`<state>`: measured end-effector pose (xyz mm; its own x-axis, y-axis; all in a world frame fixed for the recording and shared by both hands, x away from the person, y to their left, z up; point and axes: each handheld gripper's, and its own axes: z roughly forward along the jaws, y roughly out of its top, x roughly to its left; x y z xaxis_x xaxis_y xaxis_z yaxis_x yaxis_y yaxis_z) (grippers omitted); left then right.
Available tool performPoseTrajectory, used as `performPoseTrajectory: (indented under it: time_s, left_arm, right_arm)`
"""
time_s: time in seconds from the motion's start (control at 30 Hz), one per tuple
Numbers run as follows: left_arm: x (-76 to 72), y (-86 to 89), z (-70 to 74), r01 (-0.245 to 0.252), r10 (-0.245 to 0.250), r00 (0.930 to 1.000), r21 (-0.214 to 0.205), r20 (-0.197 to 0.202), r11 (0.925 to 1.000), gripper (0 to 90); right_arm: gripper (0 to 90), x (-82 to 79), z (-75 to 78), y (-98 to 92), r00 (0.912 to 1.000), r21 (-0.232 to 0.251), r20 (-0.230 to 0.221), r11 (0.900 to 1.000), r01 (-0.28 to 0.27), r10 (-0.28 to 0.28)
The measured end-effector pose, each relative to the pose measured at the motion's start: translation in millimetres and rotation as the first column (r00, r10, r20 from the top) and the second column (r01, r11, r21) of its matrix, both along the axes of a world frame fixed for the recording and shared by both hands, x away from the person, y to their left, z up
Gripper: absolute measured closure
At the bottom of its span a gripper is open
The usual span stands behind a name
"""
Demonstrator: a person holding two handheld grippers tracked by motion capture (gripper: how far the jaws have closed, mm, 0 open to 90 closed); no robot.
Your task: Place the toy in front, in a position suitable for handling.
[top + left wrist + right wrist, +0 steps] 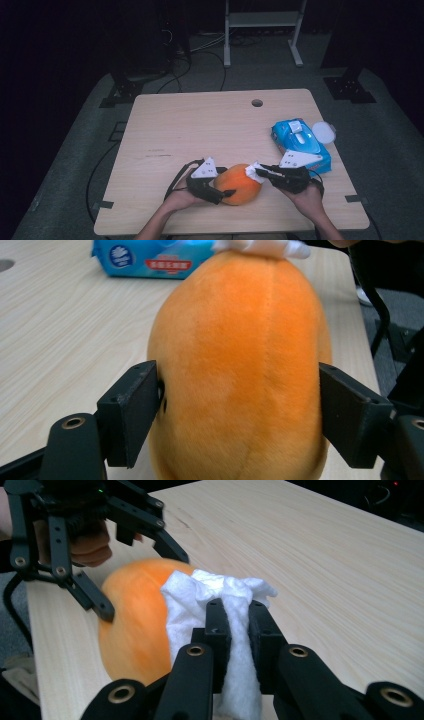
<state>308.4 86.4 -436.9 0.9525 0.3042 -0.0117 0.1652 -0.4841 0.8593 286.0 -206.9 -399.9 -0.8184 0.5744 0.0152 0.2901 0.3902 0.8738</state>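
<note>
Orange plush fruit (240, 370) sits between the left hand-held gripper (240, 415) jaws, which clasp its sides. One white wipe (220, 610), pinched tight in the right hand-held gripper (235, 615), rests against the one fruit's end; one blue wipe pack (300, 142) lies nearby.

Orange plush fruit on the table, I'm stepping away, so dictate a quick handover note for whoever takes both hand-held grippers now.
Left hand-held gripper: jaws on either side of the orange plush fruit, steadying it near the table's front edge.
Right hand-held gripper: shut on a white wipe, pressed against the fruit's end.
Blue wipe pack lies at the right, its round lid beside it.
Done: wipe taken out and brought to the fruit.
Left: probably wiping the rest of the fruit, then putting the wipe down.
</note>
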Motion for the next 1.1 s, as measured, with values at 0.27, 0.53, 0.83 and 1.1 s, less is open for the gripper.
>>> performPoseTrajectory:
  time_s: [0.27,0.53,0.83,1.1]
  left_arm:
    - [1.4,2.8,-1.1,0.005,-0.005,1.0,0.01,-0.007,0.9999,24.3]
    - [6.9,8.4,-4.6,-0.013,0.012,0.999,-0.021,-0.044,0.9997,25.4]
    - [11.0,10.9,-7.3,-0.043,0.038,0.9959,-0.057,-0.082,0.9975,25.7]
    - [15.8,13.0,-8.6,-0.077,0.066,0.9893,-0.085,-0.13,0.9934,25.8]
  right_arm:
    - [81.1,-10.3,4.5,20.9,0.9975,-0.019,0.039,0.9981,-0.058,0.059]
    - [81.1,1.2,-0.5,-11.9,0.9996,0.0,-0.002,0.9996,0.029,-0.029]
    - [81.1,-3.8,-1.0,3.4,0.9989,-0.018,0.004,0.9987,-0.047,0.047]
    - [81.1,-0.1,-7.5,-3.2,0.9991,-0.001,-0.037,0.9998,-0.019,0.019]
